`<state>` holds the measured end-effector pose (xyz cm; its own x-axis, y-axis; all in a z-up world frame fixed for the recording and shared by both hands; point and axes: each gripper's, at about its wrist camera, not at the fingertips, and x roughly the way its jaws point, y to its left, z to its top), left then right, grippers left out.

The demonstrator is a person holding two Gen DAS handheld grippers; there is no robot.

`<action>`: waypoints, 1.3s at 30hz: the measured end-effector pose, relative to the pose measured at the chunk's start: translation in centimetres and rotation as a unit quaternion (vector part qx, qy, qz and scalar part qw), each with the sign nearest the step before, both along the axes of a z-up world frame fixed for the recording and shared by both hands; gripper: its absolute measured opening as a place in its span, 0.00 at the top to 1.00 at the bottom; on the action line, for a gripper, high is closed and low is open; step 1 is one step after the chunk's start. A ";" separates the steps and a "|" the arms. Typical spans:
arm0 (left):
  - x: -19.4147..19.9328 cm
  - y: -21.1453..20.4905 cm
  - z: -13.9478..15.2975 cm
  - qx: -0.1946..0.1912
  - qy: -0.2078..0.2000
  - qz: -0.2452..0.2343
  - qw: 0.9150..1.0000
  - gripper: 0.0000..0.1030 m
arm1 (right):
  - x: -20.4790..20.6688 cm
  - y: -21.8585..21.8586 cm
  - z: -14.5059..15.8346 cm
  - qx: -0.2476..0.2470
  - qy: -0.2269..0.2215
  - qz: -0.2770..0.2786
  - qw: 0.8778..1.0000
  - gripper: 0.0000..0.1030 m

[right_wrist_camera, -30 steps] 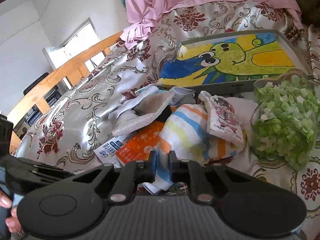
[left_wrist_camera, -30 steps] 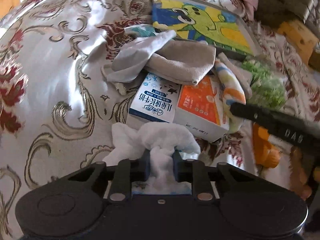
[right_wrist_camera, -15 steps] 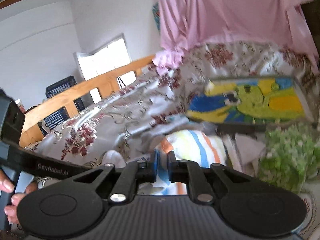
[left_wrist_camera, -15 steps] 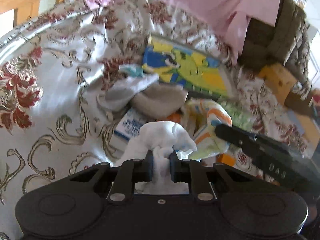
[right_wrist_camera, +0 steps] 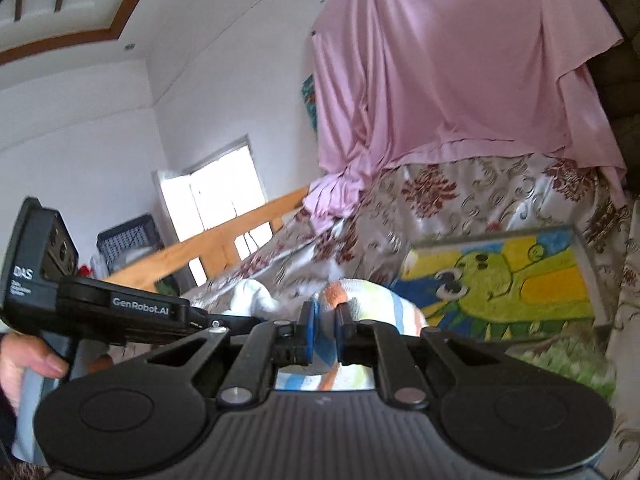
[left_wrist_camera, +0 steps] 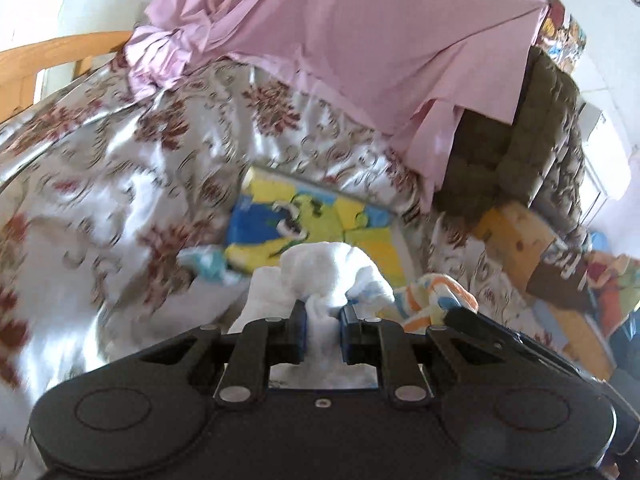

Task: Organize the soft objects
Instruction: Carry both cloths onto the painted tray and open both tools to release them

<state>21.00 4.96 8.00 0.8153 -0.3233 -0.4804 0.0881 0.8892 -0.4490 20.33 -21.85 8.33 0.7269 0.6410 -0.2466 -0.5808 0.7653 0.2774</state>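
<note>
My left gripper (left_wrist_camera: 323, 316) is shut on a white cloth (left_wrist_camera: 320, 276) and holds it up above the bed. My right gripper (right_wrist_camera: 325, 316) is shut on a striped towel (right_wrist_camera: 372, 300) with orange, blue and green bands, also lifted. The striped towel shows in the left wrist view (left_wrist_camera: 432, 300) just right of the white cloth. The white cloth shows in the right wrist view (right_wrist_camera: 250, 296) to the left, beyond the left gripper's body. The other cloths and boxes on the bed are mostly hidden below both grippers.
A floral satin bedspread (left_wrist_camera: 120, 184) covers the bed. A framed cartoon picture (right_wrist_camera: 508, 280) lies on it behind the cloths. A pink sheet (left_wrist_camera: 360, 40) hangs at the back. A wooden bed rail (right_wrist_camera: 224, 240) runs at the left. A dark quilted item (left_wrist_camera: 532, 140) stands at the right.
Both grippers have risen and tilted upward with their cloths. The boxes, grey cloths and green jar have dropped out of view, and the wall and pink sheet now fill the upper frames.
</note>
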 end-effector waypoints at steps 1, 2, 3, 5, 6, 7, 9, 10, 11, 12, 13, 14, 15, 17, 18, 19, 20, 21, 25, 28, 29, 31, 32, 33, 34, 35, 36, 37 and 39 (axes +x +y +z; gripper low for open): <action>0.9 -0.1 0.2 -0.003 -0.004 -0.002 1.000 0.84 | 0.9 -0.4 0.4 0.000 -0.001 -0.004 1.000 0.89; 2.3 -0.2 0.4 -0.007 -0.009 -0.003 1.000 0.84 | 1.9 -0.7 0.8 0.000 -0.002 -0.008 1.000 0.89; 3.4 -0.3 0.6 -0.011 -0.014 -0.004 1.000 0.84 | 2.8 -0.9 1.1 -0.001 -0.003 -0.012 1.000 0.89; 6.3 -0.5 0.8 -0.016 -0.023 -0.006 1.000 0.83 | 5.2 -1.2 1.6 -0.008 -0.006 -0.021 1.000 0.89; 7.9 -0.6 0.8 -0.019 -0.024 -0.007 1.000 0.83 | 6.5 -1.3 1.9 -0.012 -0.008 -0.026 1.000 0.89; 9.3 -0.8 0.7 -0.021 -0.023 -0.007 0.999 0.83 | 7.9 -1.4 2.0 -0.018 -0.007 -0.032 0.999 0.89; 12.3 -0.8 0.6 -0.030 -0.030 -0.006 0.999 0.82 | 10.6 -1.4 2.0 -0.028 -0.004 -0.043 0.999 0.89; 13.8 -0.9 0.4 -0.033 -0.031 -0.004 0.999 0.82 | 12.0 -1.3 1.8 -0.034 -0.003 -0.051 0.998 0.89; 15.0 -0.9 0.2 -0.035 -0.032 -0.002 0.999 0.82 | 13.3 -1.2 1.6 -0.038 0.000 -0.058 0.998 0.89; 16.4 -0.9 -0.1 -0.038 -0.034 0.000 0.999 0.82 | 14.6 -1.2 1.4 -0.037 0.005 -0.063 0.997 0.89; 17.6 -1.0 -0.3 -0.038 -0.034 0.002 0.999 0.82 | 16.0 -1.2 1.1 -0.035 0.012 -0.068 0.997 0.89; 18.9 -1.0 -0.7 -0.039 -0.033 0.007 0.999 0.82 | 17.5 -1.2 0.9 -0.033 0.019 -0.072 0.997 0.89; 19.9 -1.0 -1.2 -0.040 -0.032 0.012 0.999 0.82 | 18.5 -1.3 0.5 -0.033 0.022 -0.076 0.996 0.89; 22.3 -1.1 -2.3 -0.041 -0.019 0.022 0.999 0.82 | 20.7 -1.2 -0.4 -0.033 0.037 -0.083 0.995 0.89; 23.5 -1.2 -2.9 -0.039 -0.010 0.027 0.999 0.82 | 21.9 -1.2 -0.9 -0.029 0.049 -0.084 0.995 0.89; 24.5 -1.4 -3.5 -0.037 -0.002 0.031 0.999 0.82 | 22.9 -1.1 -1.6 -0.027 0.060 -0.086 0.994 0.89; 25.2 -1.5 -4.0 -0.036 0.005 0.032 0.999 0.82 | 23.7 -1.0 -2.2 -0.028 0.068 -0.087 0.993 0.89; 25.8 -1.6 -4.5 -0.037 0.010 0.033 0.999 0.81 | 24.5 -1.0 -2.7 -0.031 0.075 -0.088 0.993 0.89; 27.8 -2.8 -6.3 -0.026 0.041 0.028 0.998 0.80 | 26.1 -0.6 -4.6 -0.046 0.092 -0.089 0.991 0.88; 28.6 -3.7 -7.6 -0.005 0.065 0.026 0.998 0.80 | 26.7 -0.4 -5.6 -0.057 0.106 -0.099 0.988 0.88; 28.8 -3.9 -7.9 -0.003 0.072 0.026 0.997 0.80 | 26.7 -0.4 -6.0 -0.060 0.113 -0.102 0.986 0.88; 29.1 -4.2 -8.6 0.006 0.084 0.023 0.996 0.80 | 26.7 -0.4 -6.8 -0.066 0.123 -0.108 0.984 0.87; 29.1 -4.3 -8.9 0.013 0.088 0.020 0.996 0.80 | 26.6 -0.5 -6.9 -0.068 0.128 -0.111 0.983 0.87; 29.1 -4.5 -9.1 0.018 0.090 0.017 0.996 0.80 | 26.6 -0.5 -7.2 -0.068 0.133 -0.113 0.982 0.87; 29.0 -4.6 -9.4 0.021 0.092 0.016 0.995 0.78 | 26.4 -0.5 -7.5 -0.068 0.138 -0.113 0.982 0.86; 29.0 -4.6 -9.7 0.022 0.096 0.016 0.995 0.78 | 26.3 -0.5 -7.7 -0.071 0.141 -0.114 0.981 0.85; 28.9 -4.6 -9.9 0.020 0.100 0.015 0.995 0.74 | 26.1 -0.5 -7.8 -0.076 0.143 -0.116 0.980 0.84; 28.7 -4.5 -10.1 0.018 0.103 0.016 0.994 0.72 | 25.9 -0.5 -8.0 -0.080 0.145 -0.118 0.979 0.80; 28.3 -4.4 -10.1 0.014 0.101 0.020 0.995 0.65 | 25.5 -0.5 -7.9 -0.087 0.147 -0.121 0.978 0.76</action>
